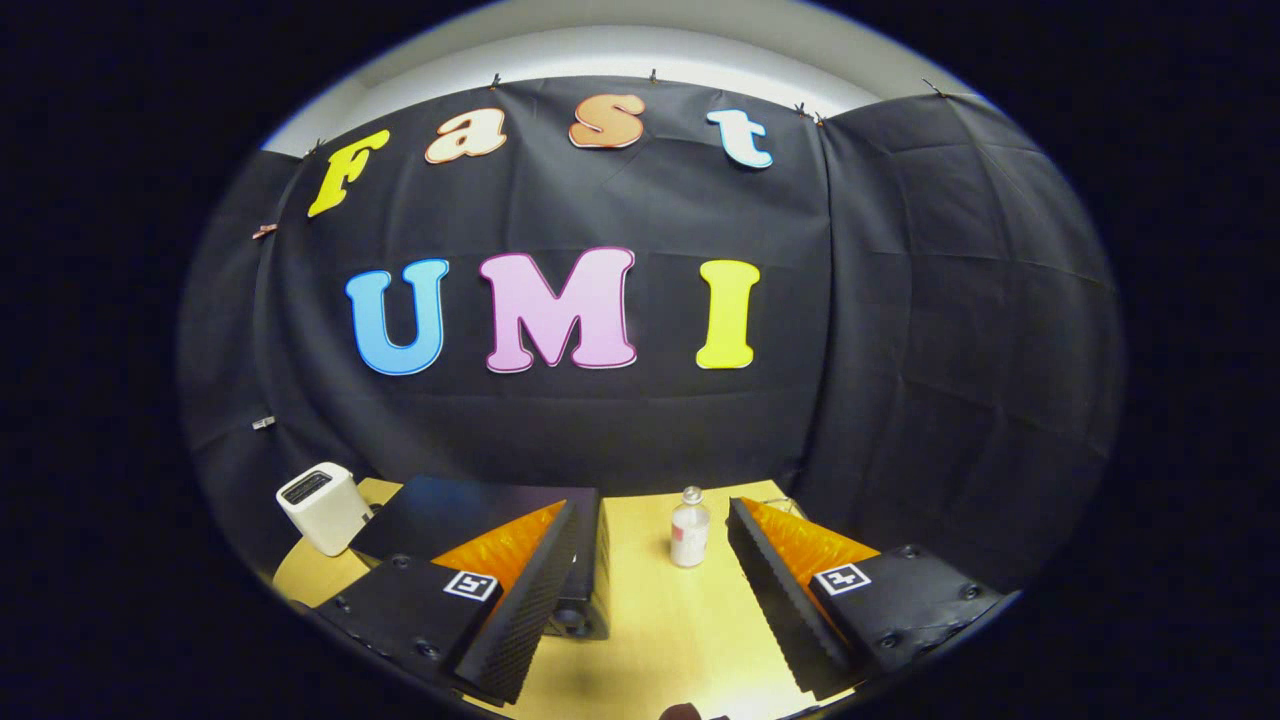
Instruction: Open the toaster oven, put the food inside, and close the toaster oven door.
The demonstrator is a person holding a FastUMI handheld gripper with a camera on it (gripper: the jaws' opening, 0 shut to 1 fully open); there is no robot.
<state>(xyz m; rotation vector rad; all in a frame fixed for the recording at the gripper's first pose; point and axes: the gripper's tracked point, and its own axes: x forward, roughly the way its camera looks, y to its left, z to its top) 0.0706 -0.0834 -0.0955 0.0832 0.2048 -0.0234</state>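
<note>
Square coded marker (pixel 470 585) on each side of the wide-spread tongs (pixel 657 510); bottle (pixel 689 530) label too small to read.

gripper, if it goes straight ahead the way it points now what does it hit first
Probably the small bottle, standing on the table just ahead of the open gripper, between its fingers; depth is unclear. The black toaster oven lies off to the left.

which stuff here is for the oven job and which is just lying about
For the job:
black toaster oven, partly behind the left finger
gripper, open, holding nothing

Just lying about:
white toaster beside the oven
small bottle just ahead, between the fingers
</note>
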